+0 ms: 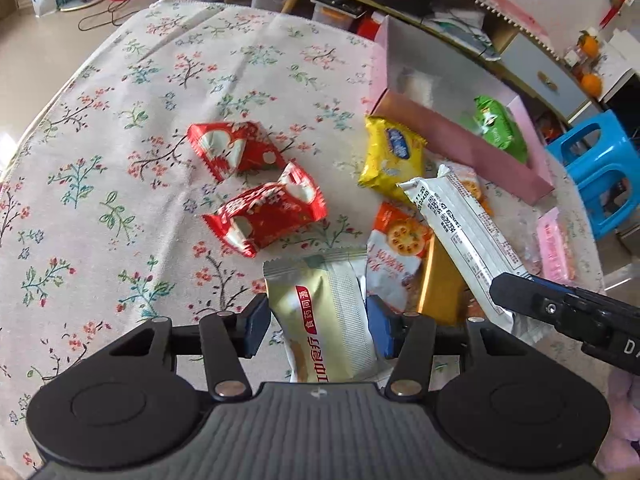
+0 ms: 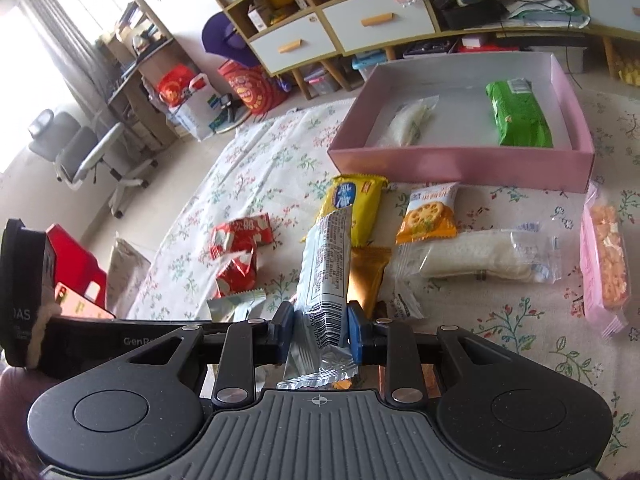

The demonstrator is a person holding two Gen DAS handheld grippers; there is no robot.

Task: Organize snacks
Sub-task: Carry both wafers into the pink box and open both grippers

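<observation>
Bright daylight, blown-out window (image 2: 24, 60) glare, fisheye-bent edges, soft shadows

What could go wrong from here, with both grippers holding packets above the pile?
The right gripper pinches only the tail end of the long silver packet, so it may droop, swing or slip on the way to the pink box. The left gripper clamps the gold-and-white packet across its middle; squeezing could crush what is inside.

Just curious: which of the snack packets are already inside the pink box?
Two: the green packet and a clear-wrapped white one. All others lie on the tablecloth or sit in grippers.
</observation>
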